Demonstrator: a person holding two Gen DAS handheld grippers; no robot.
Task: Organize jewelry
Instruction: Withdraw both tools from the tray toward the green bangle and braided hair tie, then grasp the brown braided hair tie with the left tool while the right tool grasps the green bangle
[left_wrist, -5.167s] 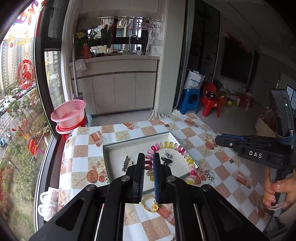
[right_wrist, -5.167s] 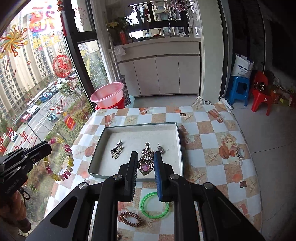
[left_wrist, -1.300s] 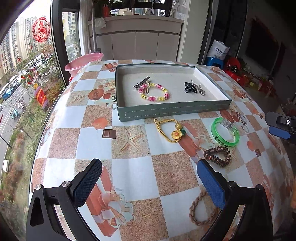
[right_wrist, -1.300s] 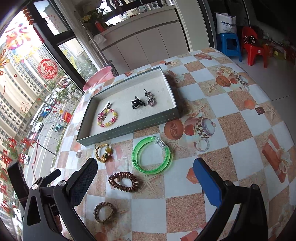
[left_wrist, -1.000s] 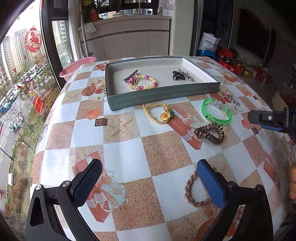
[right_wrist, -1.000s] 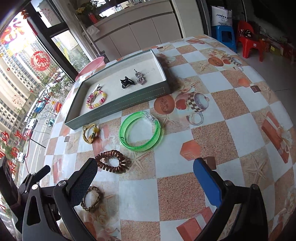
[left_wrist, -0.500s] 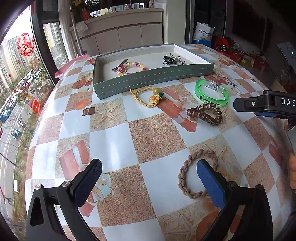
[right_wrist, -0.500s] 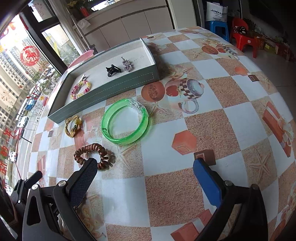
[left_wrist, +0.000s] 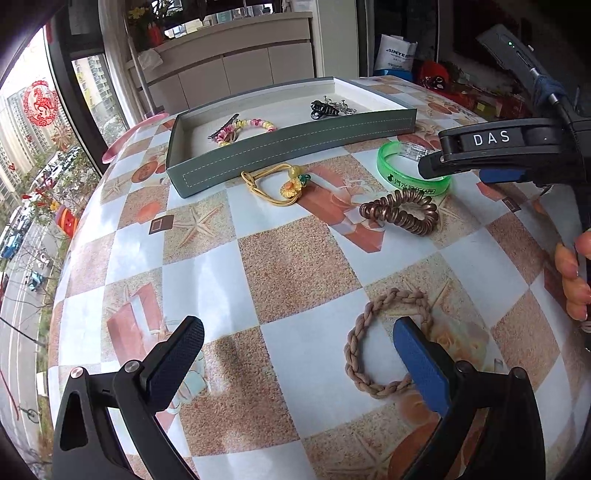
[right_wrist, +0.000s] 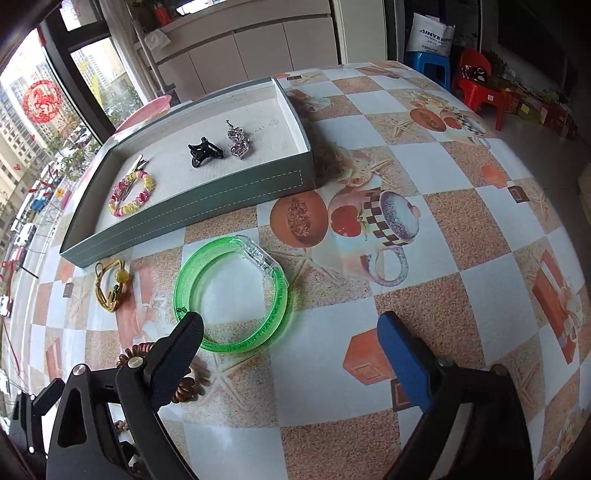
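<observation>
Checked oilcloth printed with starfish, fruit and cups covered the surface (left_wrist: 295, 266), which stood beside tall windows looking onto a street, with pale cabinets behind. At the far side sat a grey-green tray (right_wrist: 207, 199) holding a pink and yellow beaded bracelet (right_wrist: 132, 195) with a metal hair clip (right_wrist: 135, 166) touching it, a black claw clip (right_wrist: 204, 150) and, just beside that, a silver heart pendant (right_wrist: 238, 142). In front of the tray, on the cloth, lay a yellow cord tie with a flower charm (left_wrist: 275, 182), a green translucent bangle (right_wrist: 231, 295) with a clear clasp, a brown spiral hair tie (left_wrist: 400, 215) and, nearest the cameras, a tan braided hair tie (left_wrist: 388, 343). The left hand-held gripper (left_wrist: 297, 356) hung low over the cloth with its jaws spread wide and nothing between them; its blue pad stood in front of the right side of the braided tie, though contact could not be told. The right hand-held gripper (right_wrist: 290, 349) was likewise spread wide and gripping nothing, its black finger in front of the near-left rim of the green bangle and over part of the spiral tie. From the left wrist camera, that right tool showed at the right edge above the bangle, with the person's hand (left_wrist: 576, 280) on its handle.
</observation>
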